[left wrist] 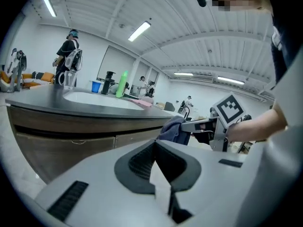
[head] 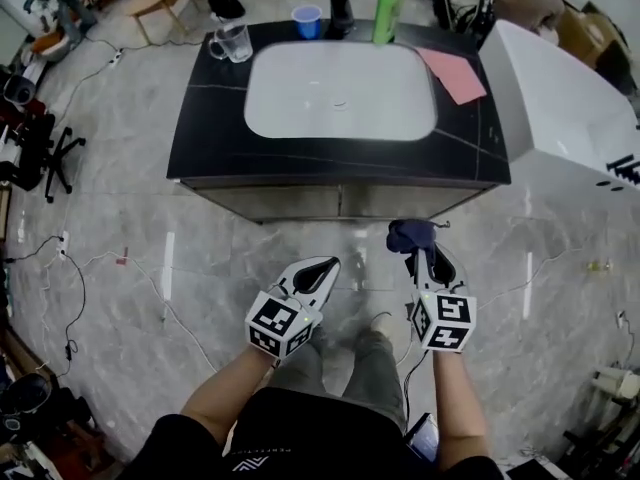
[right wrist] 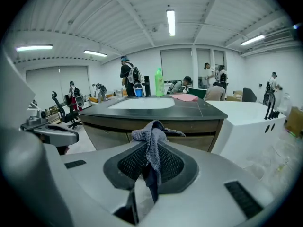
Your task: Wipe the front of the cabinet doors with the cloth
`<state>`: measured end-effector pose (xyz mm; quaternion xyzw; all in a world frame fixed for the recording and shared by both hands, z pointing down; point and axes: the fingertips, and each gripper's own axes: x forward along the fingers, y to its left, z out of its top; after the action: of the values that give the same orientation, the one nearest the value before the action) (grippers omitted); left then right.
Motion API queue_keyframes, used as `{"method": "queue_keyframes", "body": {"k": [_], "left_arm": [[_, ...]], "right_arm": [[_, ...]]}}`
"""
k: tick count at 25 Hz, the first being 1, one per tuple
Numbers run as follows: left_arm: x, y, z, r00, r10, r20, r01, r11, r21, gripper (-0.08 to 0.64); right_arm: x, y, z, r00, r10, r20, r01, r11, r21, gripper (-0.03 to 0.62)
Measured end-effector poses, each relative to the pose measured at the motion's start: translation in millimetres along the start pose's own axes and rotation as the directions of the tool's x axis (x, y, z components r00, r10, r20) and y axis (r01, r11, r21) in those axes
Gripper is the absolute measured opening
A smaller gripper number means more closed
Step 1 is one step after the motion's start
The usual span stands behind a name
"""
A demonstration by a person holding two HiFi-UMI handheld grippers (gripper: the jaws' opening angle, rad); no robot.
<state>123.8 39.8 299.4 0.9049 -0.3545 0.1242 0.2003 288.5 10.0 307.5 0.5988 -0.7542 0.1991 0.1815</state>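
Cloth point(head: 408, 234), dark grey-blue and bunched, sits nearest, pinched between the closed jaws of the right hand-held gripper point(head: 428, 258). A loose tuft sticks out past the tips, which probably serves as the wiping pad. The left hand-held gripper point(head: 318, 268) is beside it at about the same height, with its jaws together on nothing. It looks idle, held clear so that the right one can do the work.

Both hand-held grippers hover over the tiled floor point(head: 150, 298), well short of the vanity, so the cloth touches nothing yet. I judge that wiping has not begun and the approach comes first.

Beyond them are the cabinet doors point(right wrist: 106, 137), two brown fronts side by side, set back beneath the overhanging black tabletop point(head: 210, 118). Because the head view looks steeply down, the doors show there only as a thin strip, and the right gripper view shows them better. Reaching them will likely mean lowering the cloth and pushing it forward under the overhang.

Farther back, the tabletop carries a white sink basin point(head: 340, 93), a glass mug point(head: 233, 42), a blue cup point(head: 307, 21), a green bottle point(head: 388, 6) and a pink rag point(head: 452, 73).
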Motion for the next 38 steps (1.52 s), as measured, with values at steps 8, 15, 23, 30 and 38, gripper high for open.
{"method": "queue_keyframes", "body": {"k": [8, 15, 23, 30, 38], "left_arm": [[-50.0, 11.0, 46.7, 0.997, 0.025, 0.075, -0.029, 0.998, 0.057, 0.000], [-88.7, 11.8, 68.8, 0.992, 0.029, 0.119, -0.038, 0.997, 0.073, 0.000], [-130.8, 21.9, 67.6, 0.986, 0.092, 0.142, -0.095, 0.995, 0.018, 0.000], [-156.0, 23.1, 62.4, 0.984, 0.112, 0.140, -0.115, 0.993, 0.012, 0.000], [-165.4, 23.2, 65.6, 0.977, 0.137, 0.162, -0.137, 0.991, -0.006, 0.000]], "right_arm": [[-32.2, 42.3, 41.5, 0.998, 0.049, 0.051, -0.047, 0.998, -0.030, 0.067], [-59.1, 80.1, 60.7, 0.991, 0.113, 0.068, -0.113, 0.994, 0.000, 0.067], [-78.9, 119.6, 73.6, 0.977, 0.189, 0.096, -0.191, 0.982, 0.010, 0.067], [-92.7, 154.8, 76.9, 0.958, 0.263, 0.111, -0.266, 0.964, 0.016, 0.067], [-101.5, 167.0, 64.8, 0.951, 0.299, 0.084, -0.301, 0.954, 0.013, 0.067]]}}
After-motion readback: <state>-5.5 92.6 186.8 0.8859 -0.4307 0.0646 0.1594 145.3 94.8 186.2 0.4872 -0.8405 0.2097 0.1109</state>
